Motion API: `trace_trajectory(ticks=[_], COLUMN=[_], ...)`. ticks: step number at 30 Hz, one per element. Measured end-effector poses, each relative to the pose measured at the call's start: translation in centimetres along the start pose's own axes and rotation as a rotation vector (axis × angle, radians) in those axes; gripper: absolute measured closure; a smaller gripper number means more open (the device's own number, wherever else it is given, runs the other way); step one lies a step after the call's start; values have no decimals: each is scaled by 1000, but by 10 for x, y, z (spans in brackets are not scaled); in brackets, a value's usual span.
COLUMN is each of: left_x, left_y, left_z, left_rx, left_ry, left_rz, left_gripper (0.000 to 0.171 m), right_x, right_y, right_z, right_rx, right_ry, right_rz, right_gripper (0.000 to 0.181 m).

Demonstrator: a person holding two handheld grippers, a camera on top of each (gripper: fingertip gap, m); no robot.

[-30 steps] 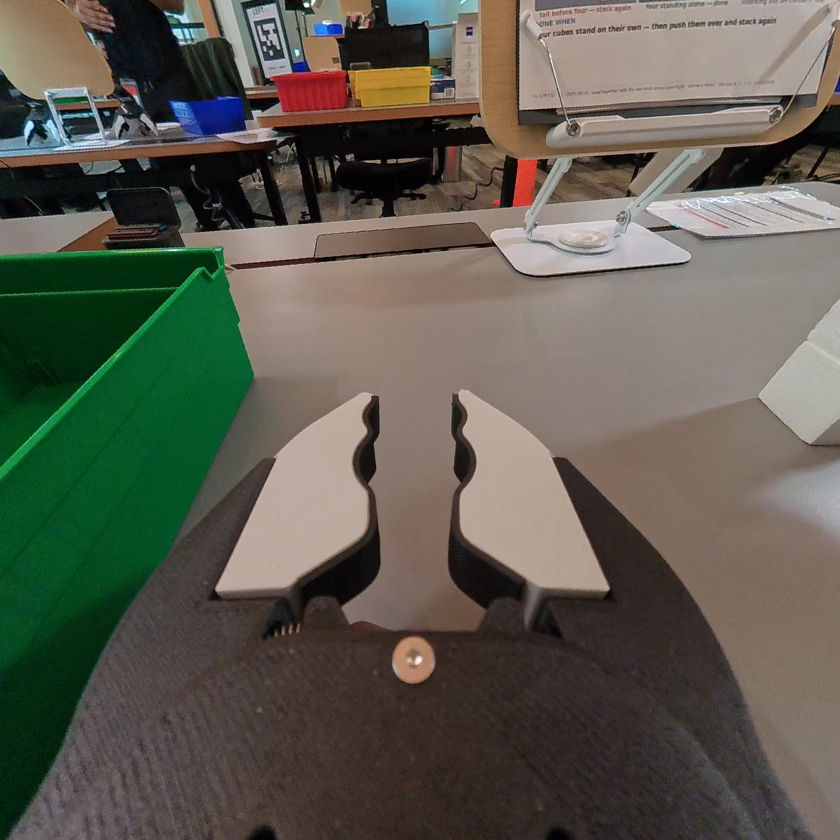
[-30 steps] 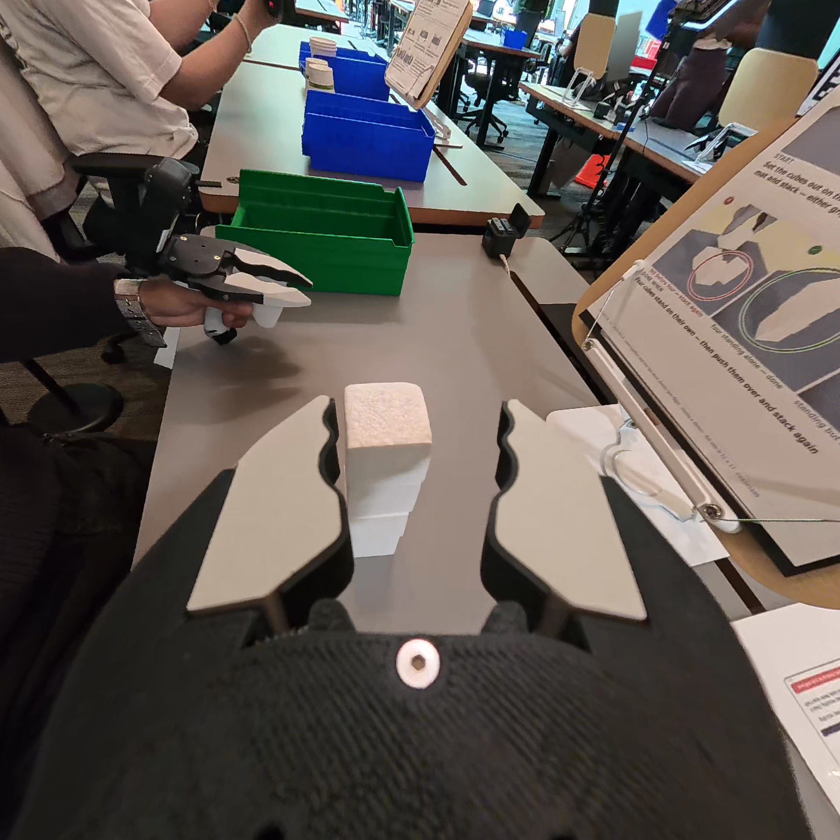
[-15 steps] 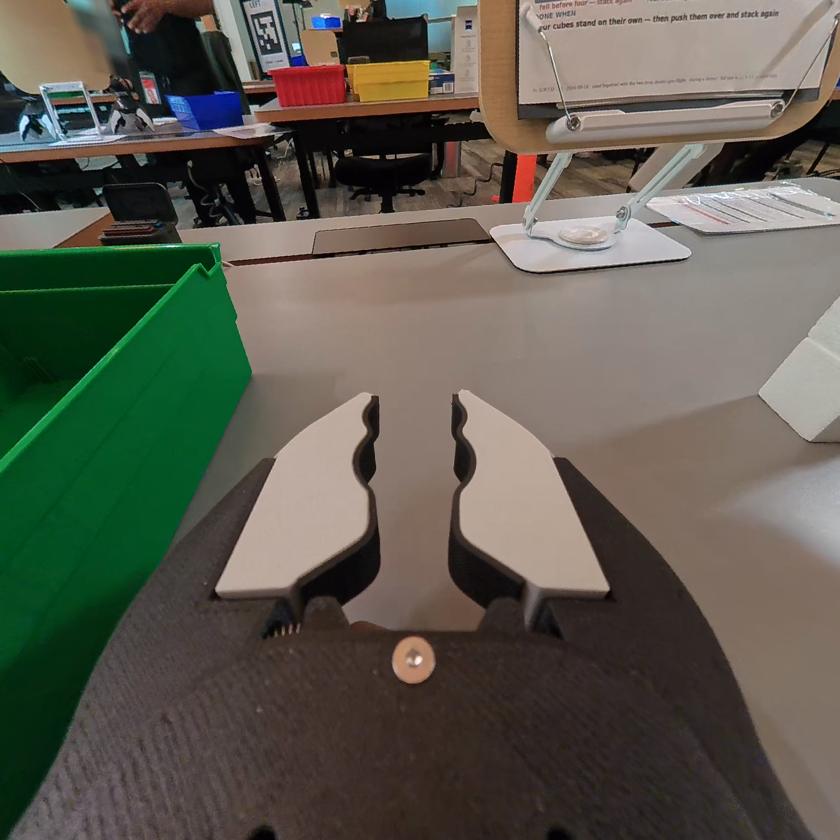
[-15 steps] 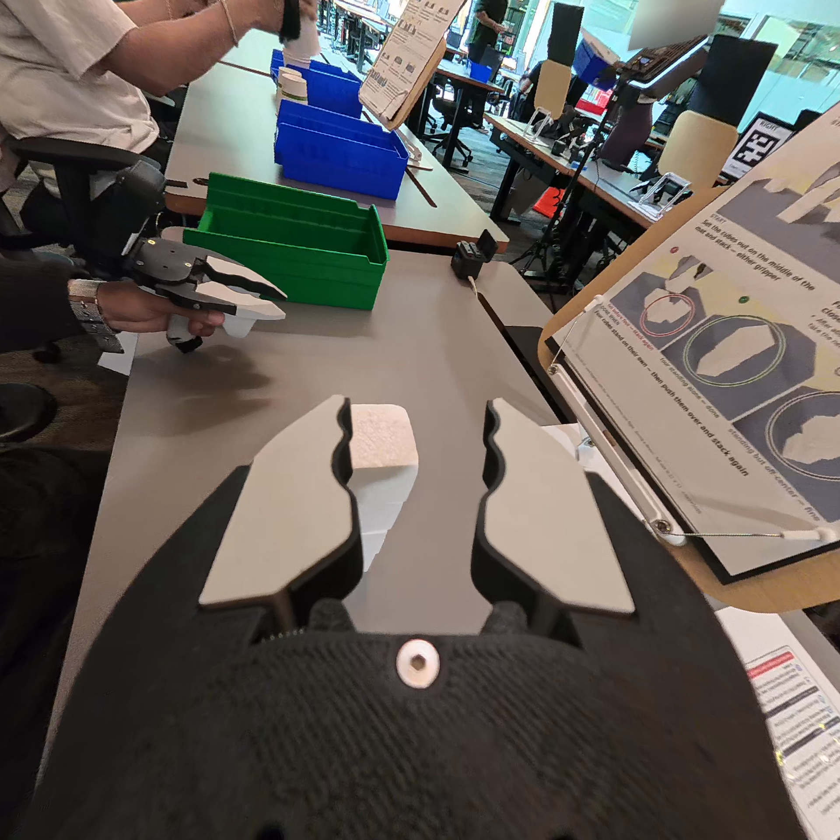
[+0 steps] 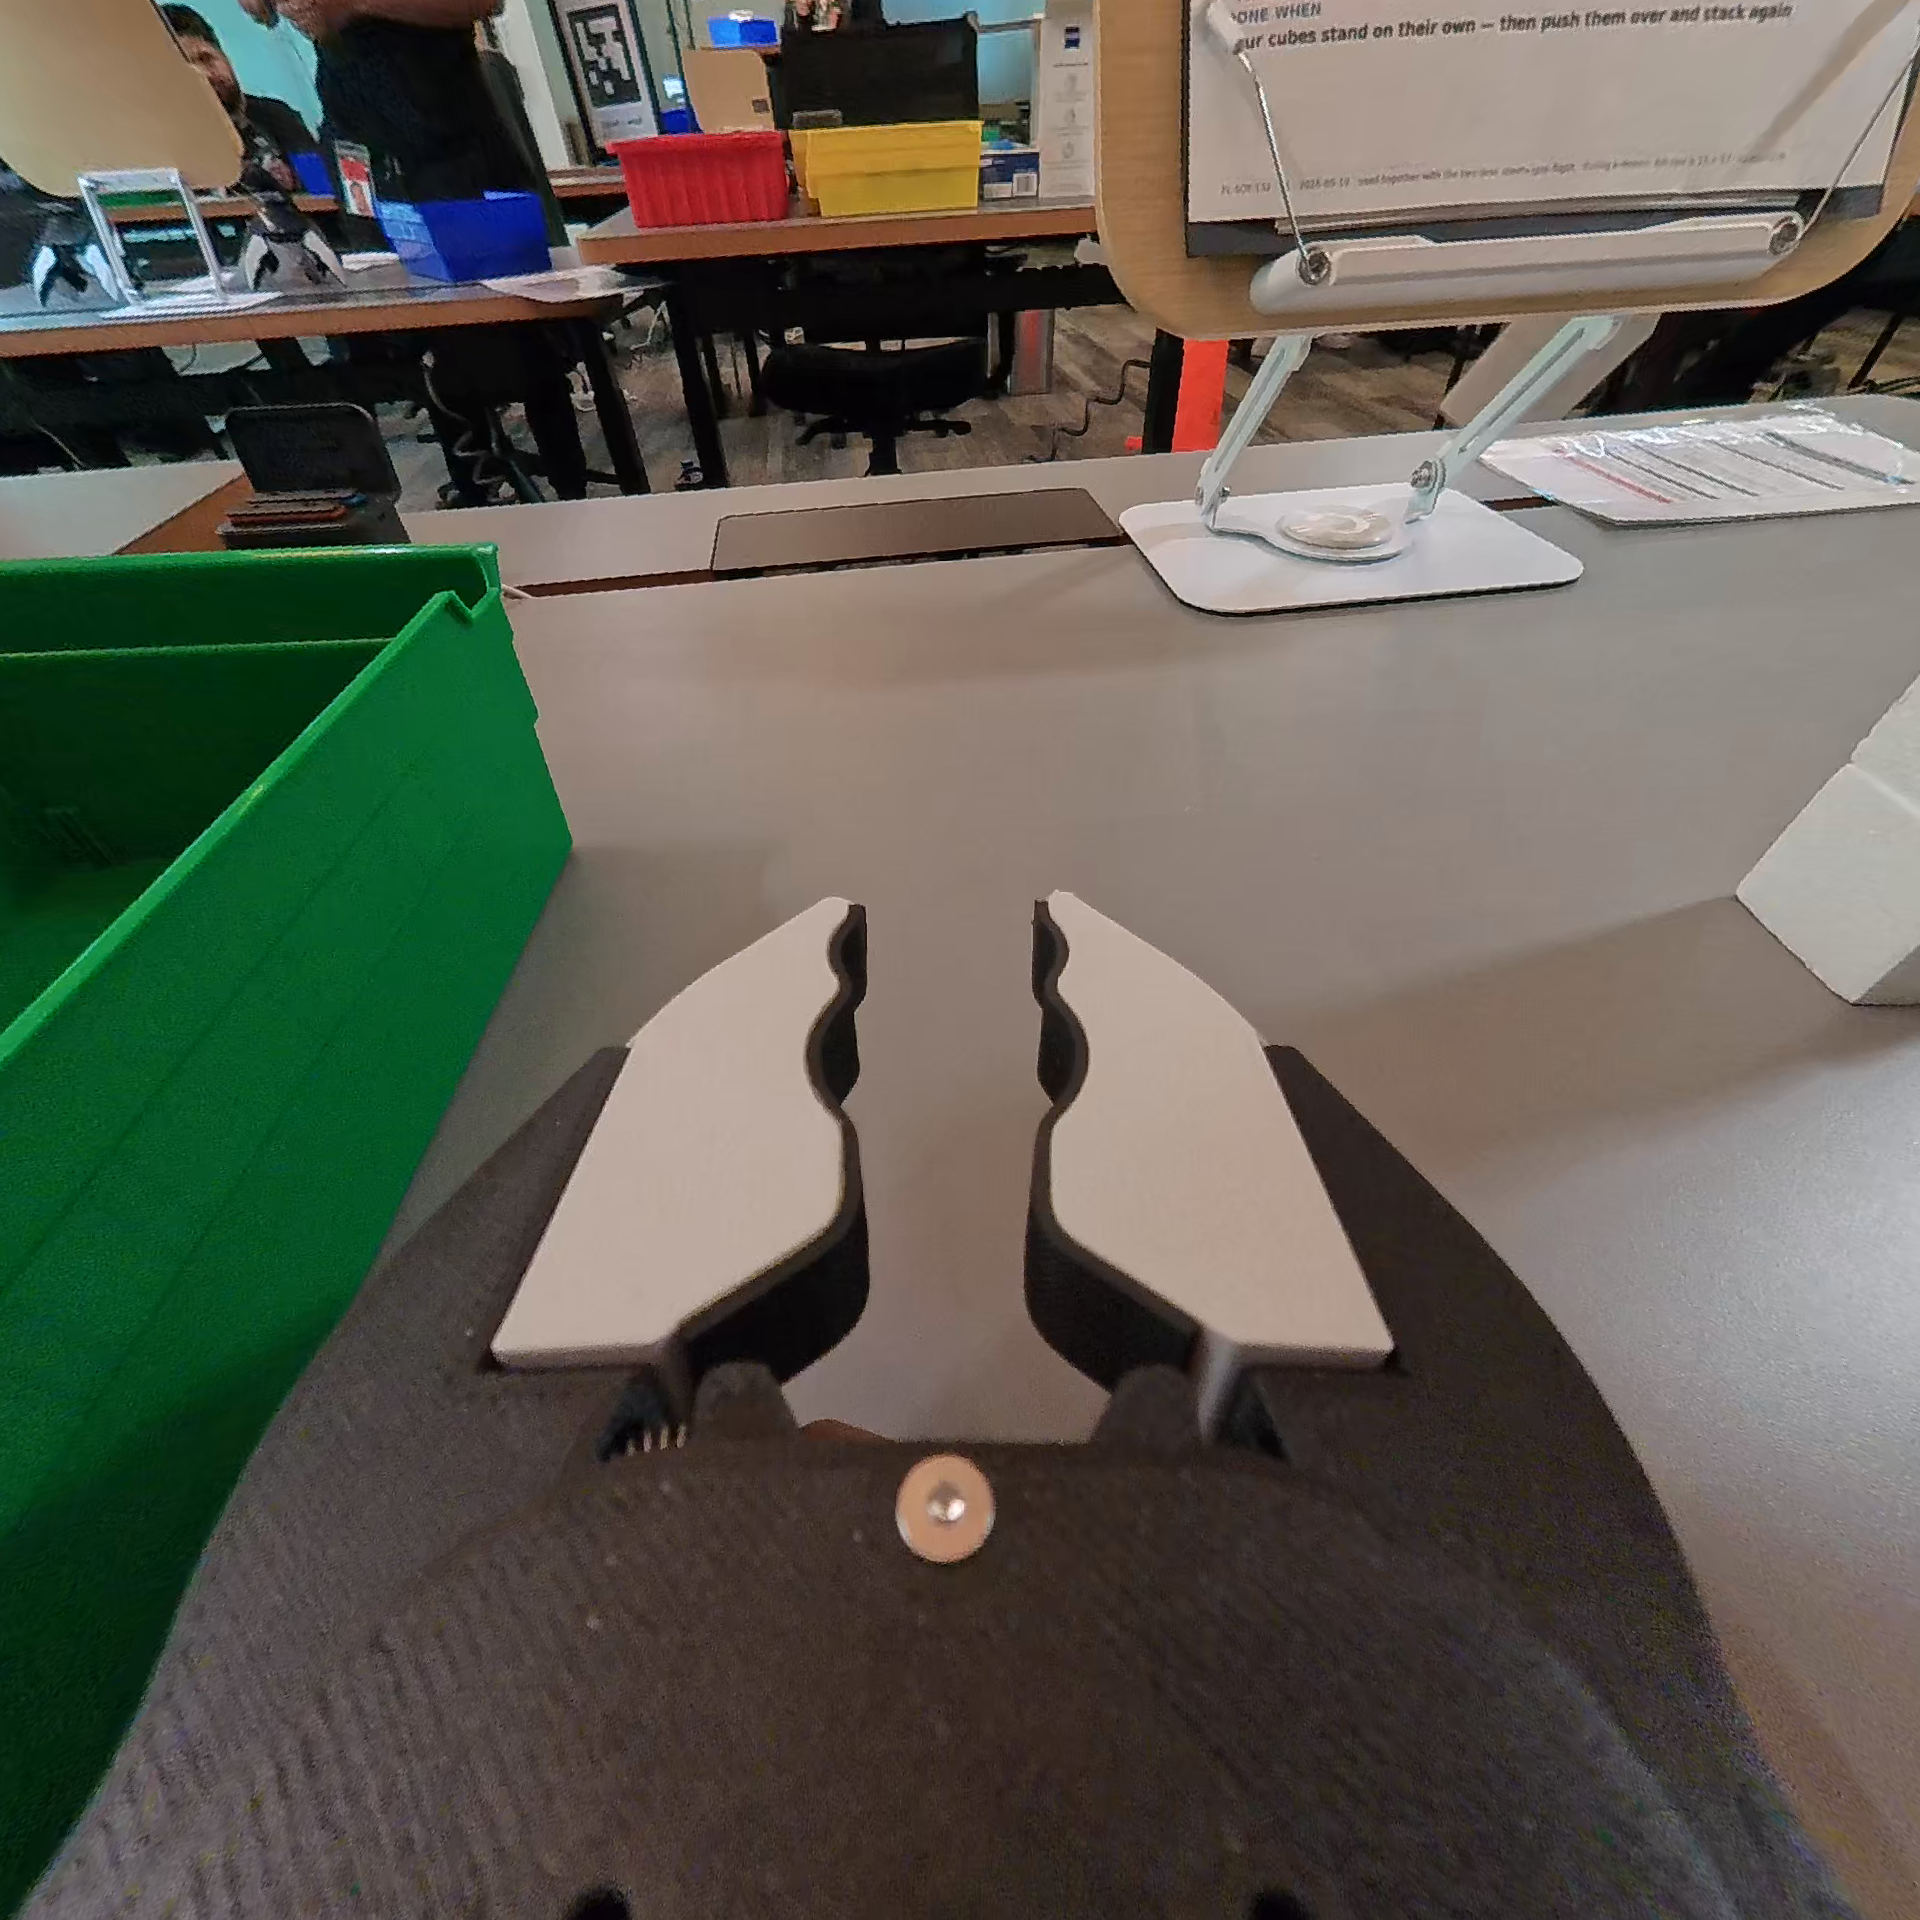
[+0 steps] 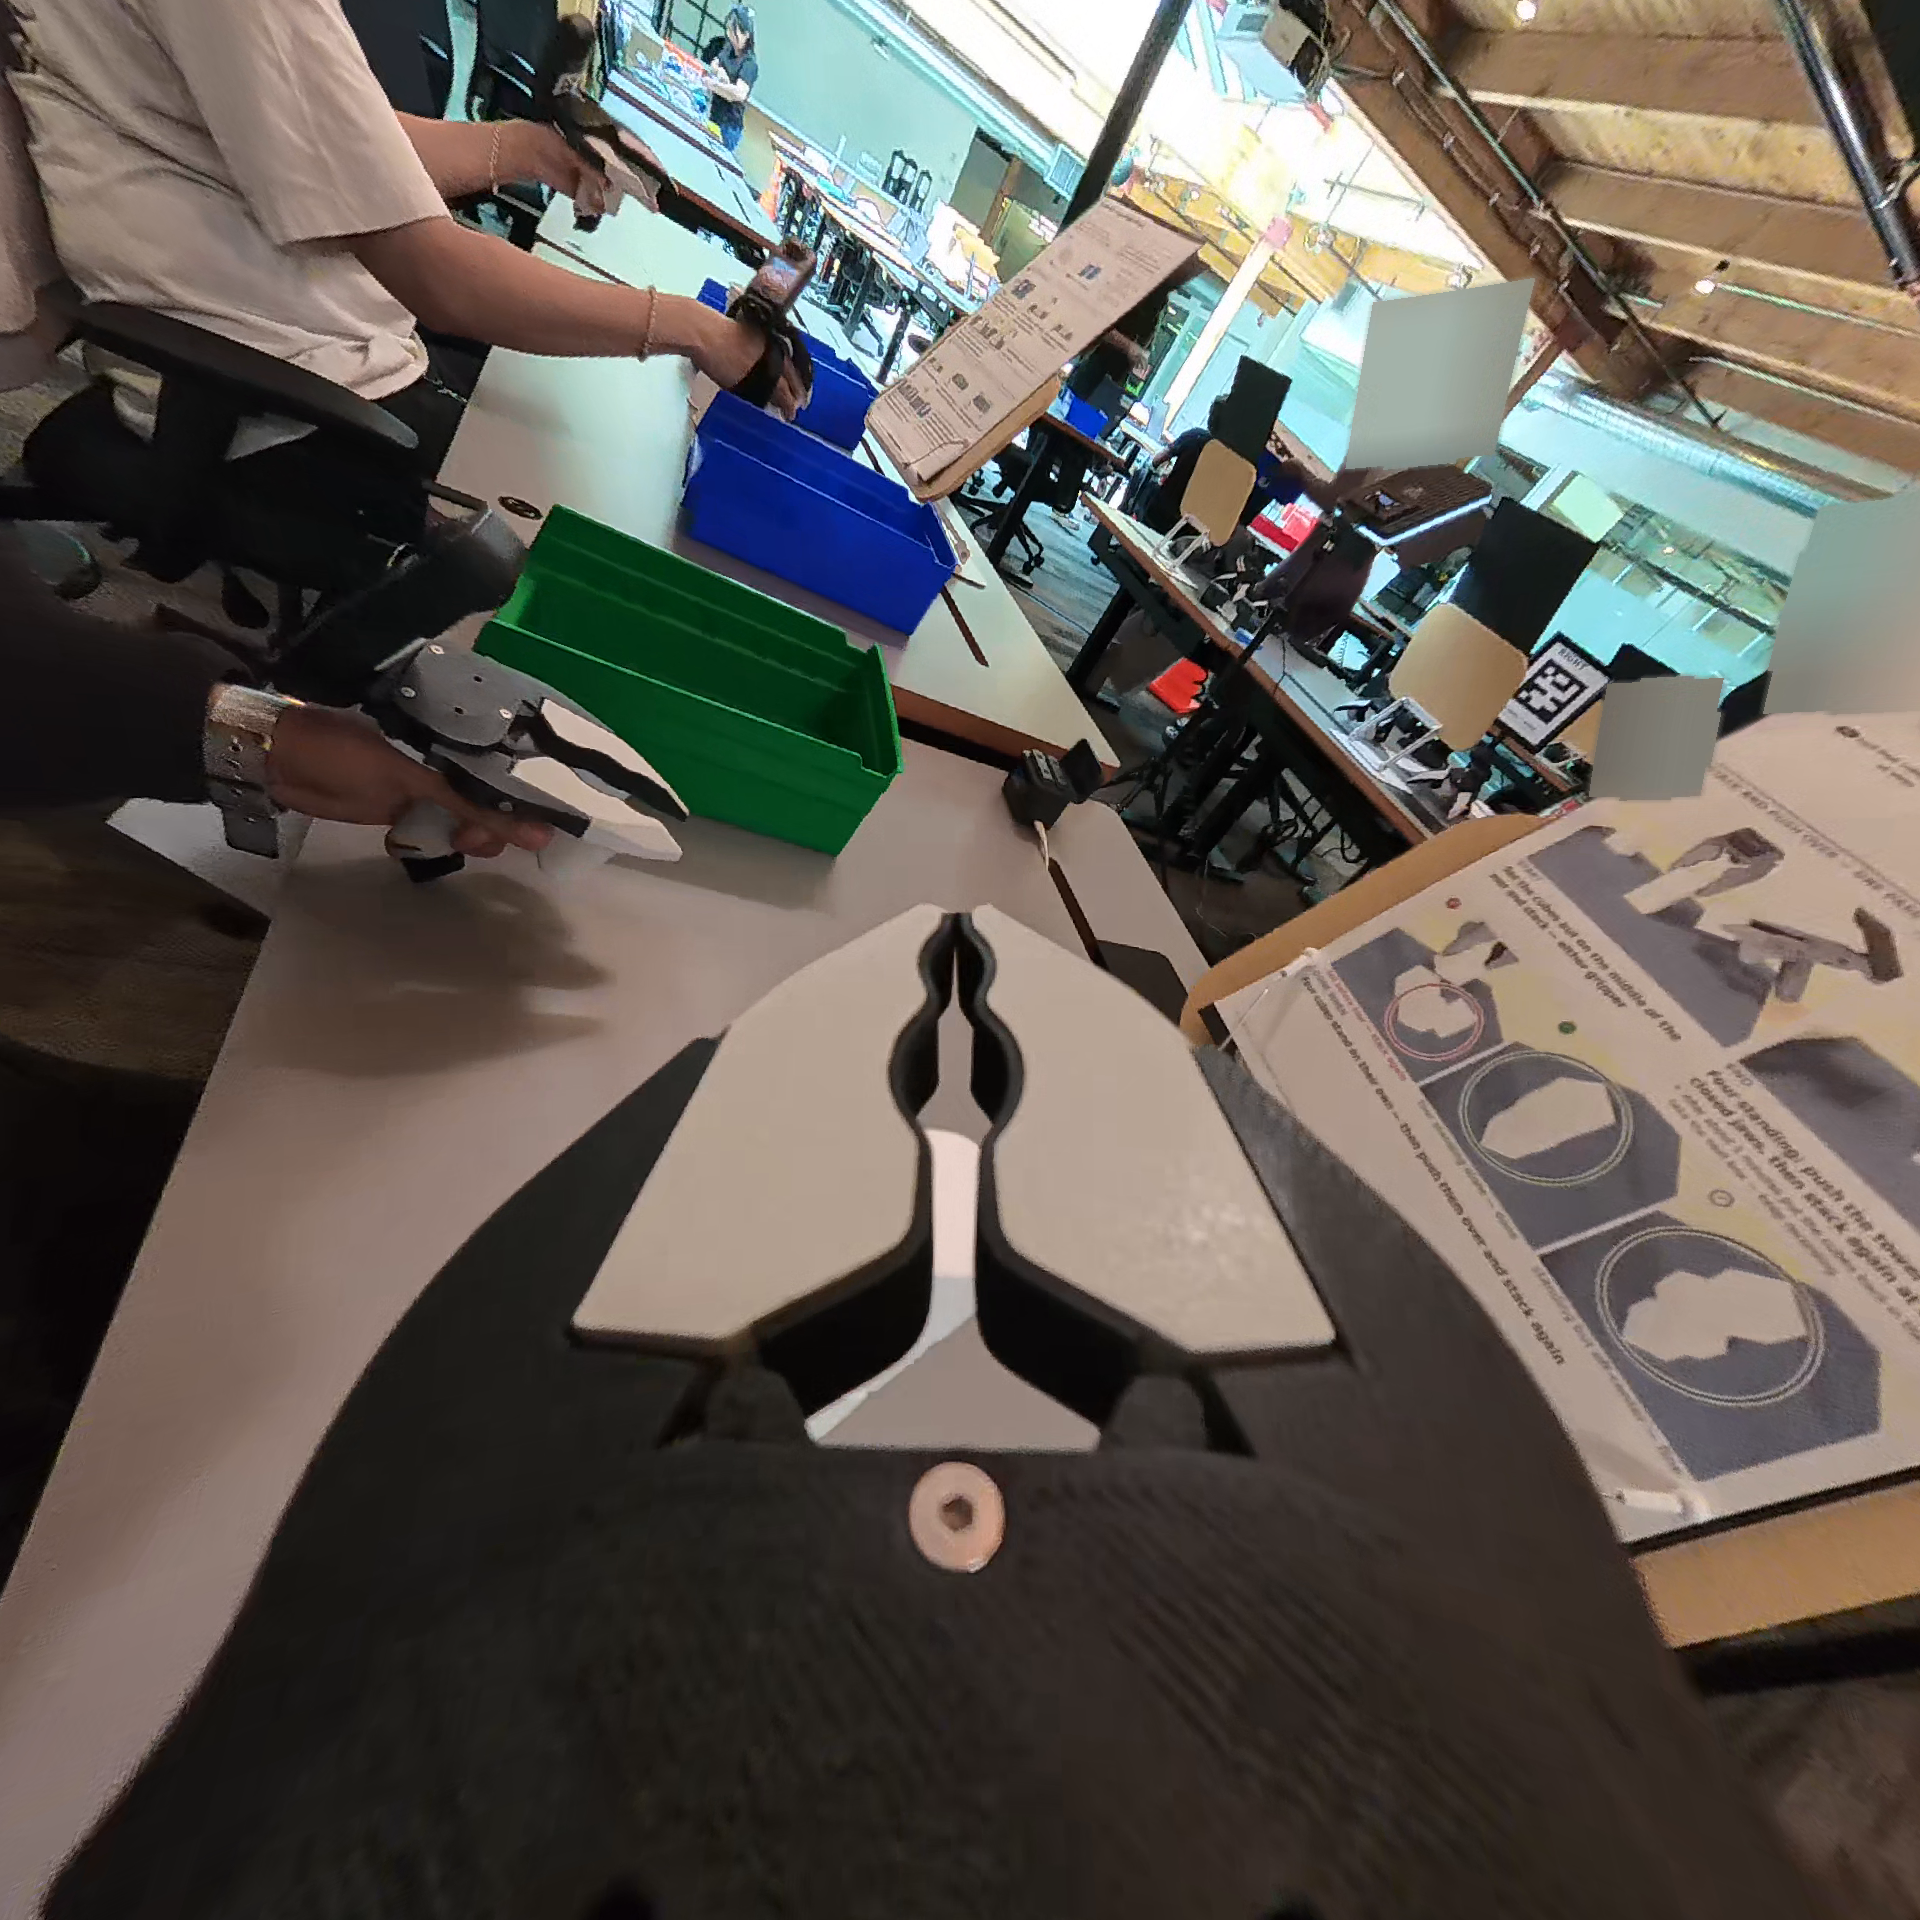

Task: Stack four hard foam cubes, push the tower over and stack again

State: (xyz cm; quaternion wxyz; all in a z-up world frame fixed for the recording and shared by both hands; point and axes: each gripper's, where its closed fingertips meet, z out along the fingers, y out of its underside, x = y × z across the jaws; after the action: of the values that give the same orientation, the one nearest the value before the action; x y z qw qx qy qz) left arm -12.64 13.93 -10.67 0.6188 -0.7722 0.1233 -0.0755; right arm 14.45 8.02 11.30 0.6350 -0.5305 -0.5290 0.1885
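Observation:
My right gripper (image 6: 961, 925) is shut, its fingertips touching each other, and it is raised and tilted up over the grey table (image 6: 436, 1091). A piece of white foam block (image 6: 951, 1195) shows through the gap near the finger bases, below the gripper; most of it is hidden. My left gripper (image 5: 945, 914) is open and empty, low over the table beside a green bin (image 5: 260, 935). A white foam block (image 5: 1849, 904) sits at the right edge of the left wrist view. The left gripper also shows in the right wrist view (image 6: 623, 821), held by a hand.
The green bin (image 6: 707, 675) stands at the table's far left, with blue bins (image 6: 810, 509) on the table beyond it. An instruction board on a stand (image 6: 1610, 1143) rises at the right; its base (image 5: 1351, 551) sits at the table's back. A person (image 6: 208, 187) works at the neighbouring table. There is about 35 cm between the tips of the two grippers.
My right gripper has shut its jaws and tilted upward, so the foam stack has dropped from between the fingers to below them. The left gripper has barely moved.

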Motion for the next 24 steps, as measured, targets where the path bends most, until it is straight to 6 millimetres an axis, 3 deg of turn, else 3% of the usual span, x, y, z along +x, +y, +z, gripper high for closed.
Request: trace_trajectory(ticks=[2,5,9,14,18,24], left_x=[0,0,1,2,3,1], left_y=[1,1,0,1,2,2], left_z=[0,0,0,1,1,0], left_rx=[-3,-5,-5,-9,-12,-13], left_ry=[-1,-1,3,8,11,6], left_rz=[0,-1,-2,1,-1,-4], left_gripper=[140,140,141,141,142,142], right_x=[2,36,86,115,109,55], right_y=[0,14,47,100,156,239], right_z=[0,-5,-26,-41,-41,-38], right_rx=[-1,-6,-9,-166,-411,-684], right_ry=[24,241,574,787,827,774], right_rz=[-1,6,67,205,333,671], right_gripper=[181,181,181,181,181,181])
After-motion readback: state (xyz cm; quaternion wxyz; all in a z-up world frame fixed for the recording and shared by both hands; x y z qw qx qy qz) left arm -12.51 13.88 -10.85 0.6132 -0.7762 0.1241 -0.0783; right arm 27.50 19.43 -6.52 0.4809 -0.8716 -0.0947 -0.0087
